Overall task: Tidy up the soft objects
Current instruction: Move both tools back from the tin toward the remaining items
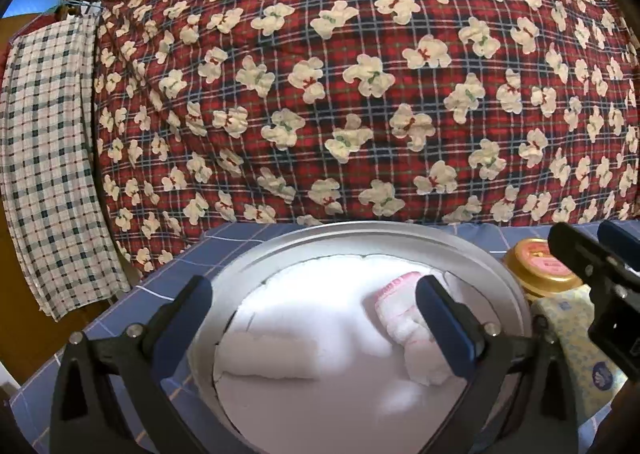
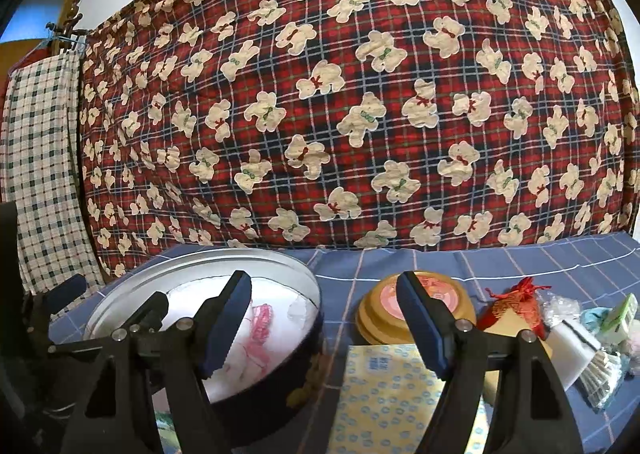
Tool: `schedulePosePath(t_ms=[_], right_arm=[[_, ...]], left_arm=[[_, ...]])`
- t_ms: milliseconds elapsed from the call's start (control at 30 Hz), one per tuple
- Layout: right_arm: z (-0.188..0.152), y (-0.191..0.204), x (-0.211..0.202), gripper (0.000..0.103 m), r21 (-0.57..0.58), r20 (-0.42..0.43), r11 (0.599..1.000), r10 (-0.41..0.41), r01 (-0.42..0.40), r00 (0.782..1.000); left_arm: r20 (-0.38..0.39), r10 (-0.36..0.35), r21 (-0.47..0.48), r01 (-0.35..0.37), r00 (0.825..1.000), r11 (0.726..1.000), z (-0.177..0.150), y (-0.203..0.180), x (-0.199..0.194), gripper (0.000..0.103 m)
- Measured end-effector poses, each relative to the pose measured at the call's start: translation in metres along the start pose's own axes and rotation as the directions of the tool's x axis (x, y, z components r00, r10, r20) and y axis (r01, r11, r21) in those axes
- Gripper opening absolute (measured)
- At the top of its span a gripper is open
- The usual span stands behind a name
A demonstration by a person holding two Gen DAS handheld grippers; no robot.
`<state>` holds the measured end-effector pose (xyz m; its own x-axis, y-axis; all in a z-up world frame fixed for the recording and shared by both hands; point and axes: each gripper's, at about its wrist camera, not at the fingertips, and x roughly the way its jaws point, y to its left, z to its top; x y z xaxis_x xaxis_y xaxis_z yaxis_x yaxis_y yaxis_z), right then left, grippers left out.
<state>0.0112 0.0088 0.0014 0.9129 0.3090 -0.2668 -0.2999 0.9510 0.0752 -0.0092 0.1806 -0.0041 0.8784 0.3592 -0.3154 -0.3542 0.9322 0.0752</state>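
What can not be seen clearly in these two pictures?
- Tin: near wall and print hidden by the right tongs, right view.
- Pink-white cloth: partly behind a finger of the left tongs, left view.
- Yellow pack: cut by the bottom edge; print too small.
- Small items: crowded at the right edge, blurred.

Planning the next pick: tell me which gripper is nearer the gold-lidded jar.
Right. The right gripper hangs open just in front of the gold-lidded jar, one finger overlapping its lid. The left gripper sits over the round tin, with the jar off to its right.
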Motion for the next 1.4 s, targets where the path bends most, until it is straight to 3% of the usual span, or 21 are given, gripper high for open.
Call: schedulePosePath(t_ms=[333, 1000, 1200, 1400], right_arm=[[-0.008, -0.021, -0.013, 0.077, -0.019, -0.052, 1.000, -0.014, 0.013, 0.999], [-0.015, -0.077, -0.038, 0.077, -0.038, -0.077, 0.995, -0.091, 0.088, 0.993], [-0.016, -0.099, -0.049, 0.077, -0.071, -0.071, 0.988, -0.140, 0.135, 0.988], [-0.018, -0.140, -0.064, 0.077, -0.040, -0.089, 0.983, -0.180, 0.177, 0.980]], left_arm=[[-0.047, -0.083, -0.040, 0.081, 0.995, 0.996, -0.006, -0.007, -0.010, 0.103], [-0.051, -0.179, 0.042, 0.181, 0.983, 0.983, -0.011, -0.055, -0.039, 0.103], [-0.062, -0.247, 0.060, 0.251, 0.967, 0.966, -0.013, -0.079, -0.051, 0.103], [-0.092, -0.335, 0.065, 0.342, 0.938, 0.938, -0.016, -0.109, -0.064, 0.103]])
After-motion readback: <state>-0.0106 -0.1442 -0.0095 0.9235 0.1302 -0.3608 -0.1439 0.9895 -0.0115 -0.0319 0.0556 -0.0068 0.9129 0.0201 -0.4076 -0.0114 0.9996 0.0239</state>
